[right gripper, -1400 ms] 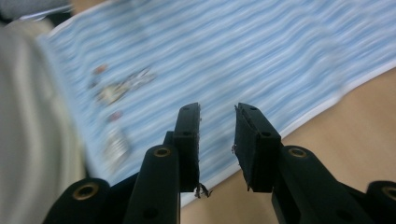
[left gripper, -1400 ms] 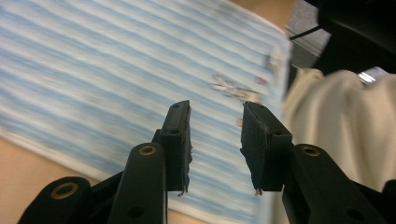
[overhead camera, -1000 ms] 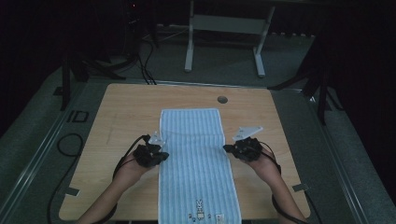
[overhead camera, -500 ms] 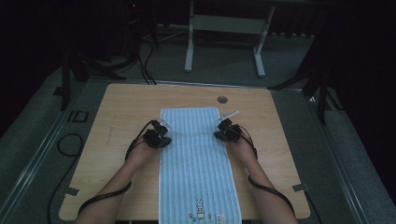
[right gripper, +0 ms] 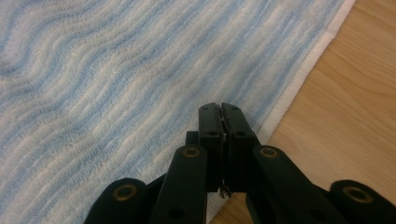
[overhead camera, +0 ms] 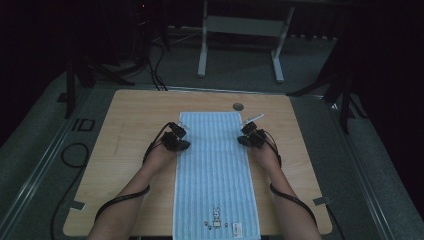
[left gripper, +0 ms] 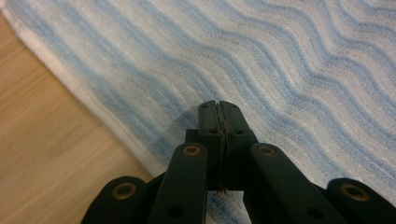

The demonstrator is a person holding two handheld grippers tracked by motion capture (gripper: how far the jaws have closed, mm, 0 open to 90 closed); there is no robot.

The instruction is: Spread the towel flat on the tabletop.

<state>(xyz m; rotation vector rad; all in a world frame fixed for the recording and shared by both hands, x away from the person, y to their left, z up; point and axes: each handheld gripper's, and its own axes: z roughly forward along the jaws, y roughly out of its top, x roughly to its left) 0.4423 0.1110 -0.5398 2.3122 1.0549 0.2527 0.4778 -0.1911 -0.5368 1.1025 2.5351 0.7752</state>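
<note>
A blue-striped towel (overhead camera: 215,170) is spread lengthwise on the wooden surface (overhead camera: 125,125), with the left gripper (overhead camera: 176,141) and right gripper (overhead camera: 250,138) held at its long edges, fingers closed on nothing.

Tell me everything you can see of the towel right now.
The towel is a long terry-looking cloth with wavy light-blue and white stripes and a white hem. It lies flat and spread down the middle of the wooden table, its near end at the front edge, with a small printed figure there. The left gripper and right gripper, jaws shut, sit at its two long edges.
</note>
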